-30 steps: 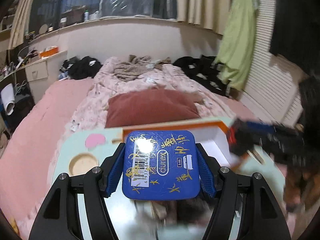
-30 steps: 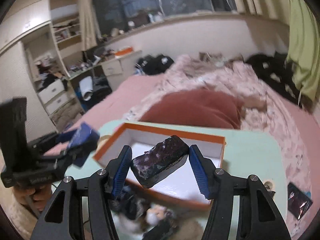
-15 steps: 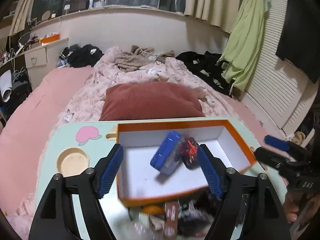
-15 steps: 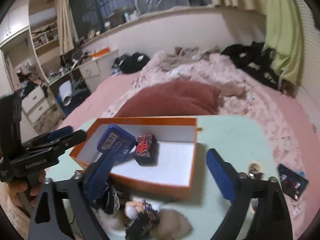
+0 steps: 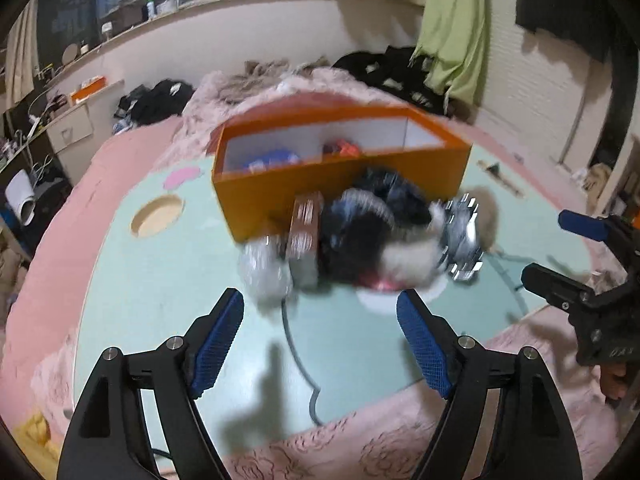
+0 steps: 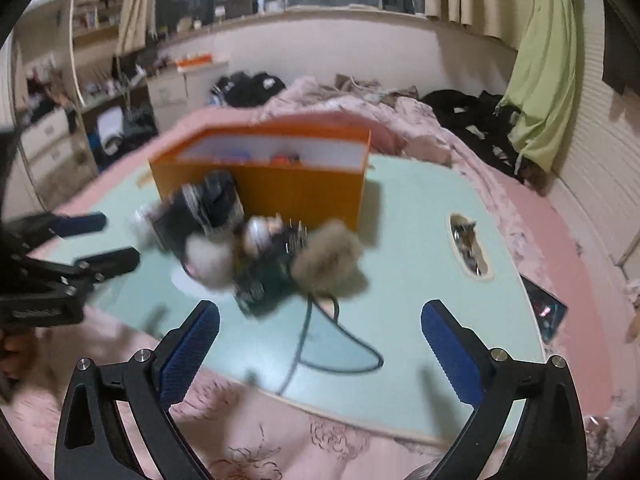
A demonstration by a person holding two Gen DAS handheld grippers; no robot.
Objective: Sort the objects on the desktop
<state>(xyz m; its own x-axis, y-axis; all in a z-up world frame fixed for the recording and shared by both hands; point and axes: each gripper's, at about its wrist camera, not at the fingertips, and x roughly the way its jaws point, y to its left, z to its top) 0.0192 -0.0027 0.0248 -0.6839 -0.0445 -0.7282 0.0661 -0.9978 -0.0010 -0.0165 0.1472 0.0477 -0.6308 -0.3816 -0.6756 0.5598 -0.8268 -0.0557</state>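
Observation:
An orange box with a white inside stands on the pale green tray table; a blue packet and a dark red-marked item lie in it. The box also shows in the right wrist view. A blurred pile of small objects lies in front of the box, with a brown box, a clear wrapped item and a fluffy tan ball. My left gripper is open and empty, back from the pile. My right gripper is open and empty near the table's front edge.
A dark cable runs from the pile toward the front edge. The table has a round cup recess at left and a slot with small items at right. A dark card lies on the pink bedding.
Both grippers let go of their items, the blue packet and the dark item, into the orange box, opened wide and pulled back and down toward the table's front edge.

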